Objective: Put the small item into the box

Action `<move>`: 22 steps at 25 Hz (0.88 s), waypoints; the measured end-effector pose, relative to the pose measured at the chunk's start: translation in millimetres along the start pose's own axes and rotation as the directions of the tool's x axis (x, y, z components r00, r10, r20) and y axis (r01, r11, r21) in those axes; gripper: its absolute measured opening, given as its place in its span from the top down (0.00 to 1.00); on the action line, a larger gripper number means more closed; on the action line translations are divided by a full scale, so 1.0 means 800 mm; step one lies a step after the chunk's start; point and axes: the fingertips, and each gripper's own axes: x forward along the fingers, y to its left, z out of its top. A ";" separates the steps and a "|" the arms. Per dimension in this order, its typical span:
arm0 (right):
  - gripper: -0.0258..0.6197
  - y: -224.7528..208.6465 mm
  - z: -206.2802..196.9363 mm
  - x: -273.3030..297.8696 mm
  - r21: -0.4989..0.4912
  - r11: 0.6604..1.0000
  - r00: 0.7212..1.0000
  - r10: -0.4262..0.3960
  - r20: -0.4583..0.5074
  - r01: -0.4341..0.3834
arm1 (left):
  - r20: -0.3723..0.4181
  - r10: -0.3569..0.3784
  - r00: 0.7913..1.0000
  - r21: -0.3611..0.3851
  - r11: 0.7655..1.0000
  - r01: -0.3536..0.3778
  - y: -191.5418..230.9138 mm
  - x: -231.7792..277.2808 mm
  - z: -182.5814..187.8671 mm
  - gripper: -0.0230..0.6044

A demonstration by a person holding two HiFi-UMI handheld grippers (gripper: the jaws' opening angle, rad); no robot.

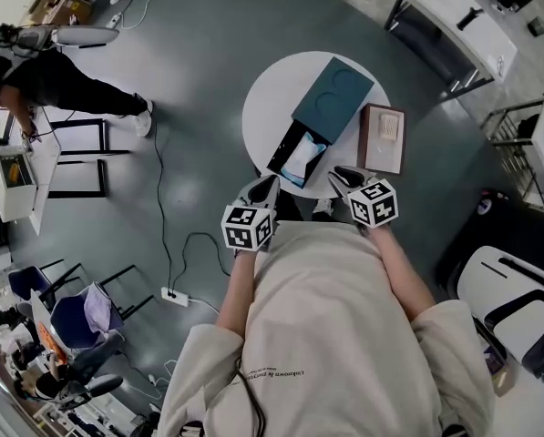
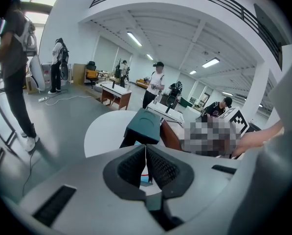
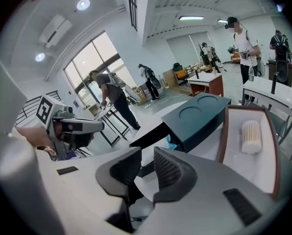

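Round and white, the little table (image 1: 258, 107) stands on a grey workshop floor, and what I am after lies on its right side. The small item (image 1: 390, 129), a ribbed cream roll, rests in a brown-rimmed tray (image 1: 364, 144) with a white lining. It sits loose there, well apart from both my grippers. Just left of the tray is the dark teal box (image 1: 335, 96), its black drawer (image 1: 288, 149) pulled out toward me, I judge so that the roll can be dropped in from above. Something pale blue and white lies in the drawer. My right gripper (image 1: 346, 177) hovers at the near edge of the table, jaws partway apart with nothing between them. It is on the side nearest the tray, so it looks the natural one to fetch the roll. My left gripper (image 1: 268, 188) hangs by the drawer's near end, jaws pressed together and empty, perhaps to steady the box.
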 end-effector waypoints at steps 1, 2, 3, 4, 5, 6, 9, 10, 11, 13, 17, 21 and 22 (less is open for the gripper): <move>0.81 -0.001 0.000 0.000 0.002 1.000 1.000 -0.001 0.003 0.001 | 0.000 0.002 1.000 0.001 1.000 -0.002 0.001 0.000 0.000 0.93; 0.82 -0.001 0.001 0.000 0.006 1.000 1.000 -0.003 0.009 0.003 | 0.000 0.003 1.000 0.001 1.000 -0.003 0.003 0.000 -0.001 0.93; 0.83 -0.002 0.002 0.000 0.012 1.000 1.000 -0.006 0.017 0.006 | 0.001 0.003 1.000 -0.001 1.000 -0.003 0.005 0.000 -0.002 0.93; 0.84 -0.003 0.005 0.000 0.021 1.000 1.000 -0.011 0.028 0.011 | 0.001 0.002 1.000 -0.006 1.000 -0.002 0.007 0.000 -0.004 0.93; 0.87 -0.004 0.007 0.000 0.030 0.999 0.999 -0.017 0.040 0.016 | 0.001 0.001 1.000 -0.012 1.000 -0.001 0.008 0.001 -0.005 0.93; 0.88 -0.005 0.010 -0.001 0.036 0.999 0.999 -0.022 0.049 0.021 | -0.001 0.002 1.000 -0.016 1.000 -0.002 0.009 0.001 -0.007 0.93; 0.91 -0.007 0.015 -0.004 0.025 0.999 0.998 -0.033 0.058 0.031 | -0.001 0.003 1.000 -0.021 1.000 -0.003 0.009 0.003 -0.010 0.93; 0.91 -0.006 0.017 -0.004 0.023 0.999 0.998 -0.031 0.060 0.030 | 0.002 0.002 1.000 -0.021 1.000 -0.002 0.008 0.003 -0.009 0.93; 0.91 -0.006 0.018 -0.004 0.027 0.999 0.998 -0.028 0.062 0.026 | 0.006 0.001 1.000 -0.020 1.000 -0.001 0.007 0.003 -0.007 0.93; 0.91 -0.006 0.018 -0.002 0.029 0.999 0.998 -0.027 0.060 0.025 | 0.014 -0.004 1.000 -0.011 1.000 0.004 0.005 0.004 -0.002 0.93; 0.91 -0.005 0.018 0.000 0.018 0.999 0.998 -0.035 0.051 0.034 | 0.016 -0.011 1.000 0.010 1.000 0.011 0.001 0.004 0.002 0.93; 0.91 -0.004 0.022 0.000 0.012 0.999 0.997 -0.039 0.064 0.038 | 0.020 -0.014 1.000 0.003 1.000 0.014 0.000 0.003 0.001 0.93; 0.91 -0.004 0.024 -0.001 0.012 0.999 0.997 -0.040 0.068 0.040 | 0.023 -0.017 1.000 0.000 1.000 0.017 -0.001 0.003 0.002 0.93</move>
